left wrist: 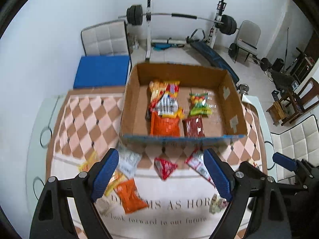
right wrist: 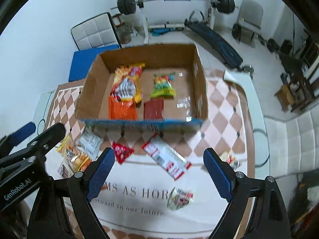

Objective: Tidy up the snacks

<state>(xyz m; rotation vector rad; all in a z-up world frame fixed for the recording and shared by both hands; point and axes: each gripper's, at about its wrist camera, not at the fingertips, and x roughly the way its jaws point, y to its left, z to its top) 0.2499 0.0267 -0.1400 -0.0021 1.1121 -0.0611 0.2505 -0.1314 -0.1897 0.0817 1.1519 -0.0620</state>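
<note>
Both hand-held grippers (left wrist: 161, 176) (right wrist: 159, 174) wide, empty; long red-white packet (right wrist: 166, 159) lies diagonally (blurred).

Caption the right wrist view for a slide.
Open right gripper hovers over loose snack packets before a cardboard box already holding several snacks.

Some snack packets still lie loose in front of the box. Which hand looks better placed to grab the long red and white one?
Probably the right hand-held gripper: its open fingers frame the long red and white packet. For the left hand-held gripper it sits by one finger.
</note>
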